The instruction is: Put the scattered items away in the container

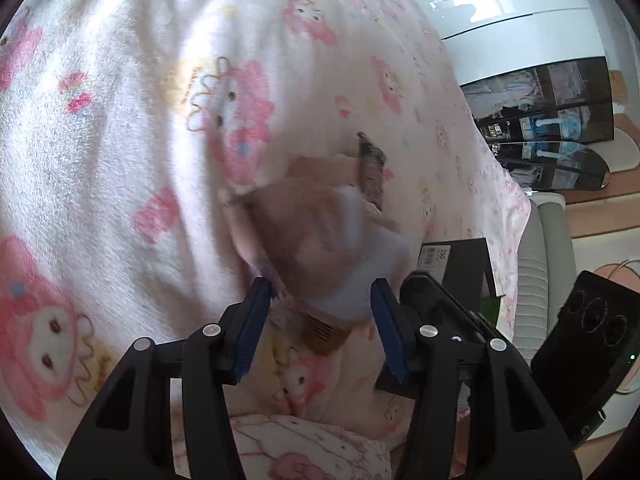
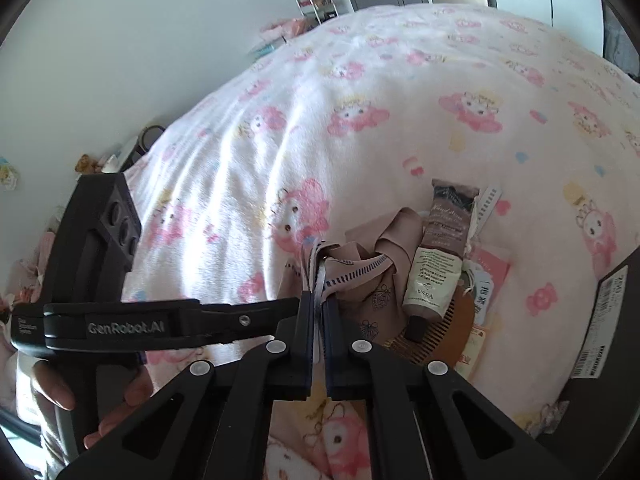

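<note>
On a pink cartoon-print blanket [image 2: 320, 120] lies a small heap: a beige cloth pouch [image 2: 384, 264] with a striped ribbon, a brown-and-cream cream tube [image 2: 436, 256], a brown wooden comb [image 2: 444, 332] and some paper cards [image 2: 486, 276]. My right gripper [image 2: 319, 312] is shut on the pouch's ribbon edge. My left gripper [image 1: 316, 300] is open, its blue pads either side of the blurred pouch [image 1: 316, 232]. The tube [image 1: 372, 168] and the comb [image 1: 324, 334] also show in the left wrist view. A black box [image 1: 456, 264] sits at the right, and its labelled edge [image 2: 604, 320] shows in the right wrist view.
The left gripper's body [image 2: 120, 320] and the hand holding it cross the left of the right wrist view. A white wall is beyond the bed. A white cabinet [image 1: 520, 12] and a dark glass shelf [image 1: 552, 120] stand past the bed's right edge.
</note>
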`<state>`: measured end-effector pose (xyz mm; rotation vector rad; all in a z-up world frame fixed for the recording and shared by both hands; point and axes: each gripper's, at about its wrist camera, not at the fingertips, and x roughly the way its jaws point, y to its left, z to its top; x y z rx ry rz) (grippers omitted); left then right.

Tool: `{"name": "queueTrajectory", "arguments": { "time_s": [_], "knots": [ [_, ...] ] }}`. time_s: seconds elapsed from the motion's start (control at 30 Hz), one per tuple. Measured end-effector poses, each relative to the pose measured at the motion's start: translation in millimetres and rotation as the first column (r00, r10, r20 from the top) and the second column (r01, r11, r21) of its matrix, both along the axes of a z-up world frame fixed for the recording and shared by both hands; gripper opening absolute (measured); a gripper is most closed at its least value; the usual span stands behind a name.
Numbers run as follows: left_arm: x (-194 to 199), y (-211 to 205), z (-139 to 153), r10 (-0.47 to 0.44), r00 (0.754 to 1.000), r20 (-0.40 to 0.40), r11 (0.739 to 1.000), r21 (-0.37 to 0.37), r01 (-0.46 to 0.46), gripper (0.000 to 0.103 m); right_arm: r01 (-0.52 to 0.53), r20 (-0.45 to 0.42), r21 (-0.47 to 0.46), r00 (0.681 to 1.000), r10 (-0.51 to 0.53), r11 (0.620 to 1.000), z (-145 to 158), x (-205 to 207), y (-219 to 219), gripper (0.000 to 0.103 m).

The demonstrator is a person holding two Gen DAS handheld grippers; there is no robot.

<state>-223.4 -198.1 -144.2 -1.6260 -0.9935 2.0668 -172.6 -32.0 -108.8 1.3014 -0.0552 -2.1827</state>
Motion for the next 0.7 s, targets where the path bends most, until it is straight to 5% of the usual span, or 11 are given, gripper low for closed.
{"name": "queueTrajectory", "arguments": {
  "time_s": [0.17, 0.27, 0.5, 0.7],
  "knots": [
    [6.5, 12.1, 18.1, 0.005, 0.999, -0.048, 1.0, 0.008, -0.005, 0.053, 0.009, -0.046, -0.03, 0.999, -0.01, 0.999, 24.9, 21.9, 21.6, 0.002],
    [2.7, 7.3, 17.2, 0.056, 0.998, -0.025, 0.994, -0.09, -0.058, 0.053, 0.021, -0.046, -0.019, 0.999, -0.022, 1.0, 28.0, 26.5, 30.7, 0.002],
    [-2.1, -36.3, 7.0, 0.139, 0.99, -0.004, 0.975, -0.175, -0.138, 0.053, 0.023, 0.06, -0.04, 0.998, -0.02, 0.999, 4.0, 19.8, 33.8, 0.002],
    [-19.7, -37.8, -29.6, 0.095, 0.992, 0.079, 0.989, -0.123, -0.085, 0.051, 0.013, 0.139, -0.014, 0.99, -0.011, 1.0, -26.1, 0.1, 14.0, 0.005]
  ]
}}
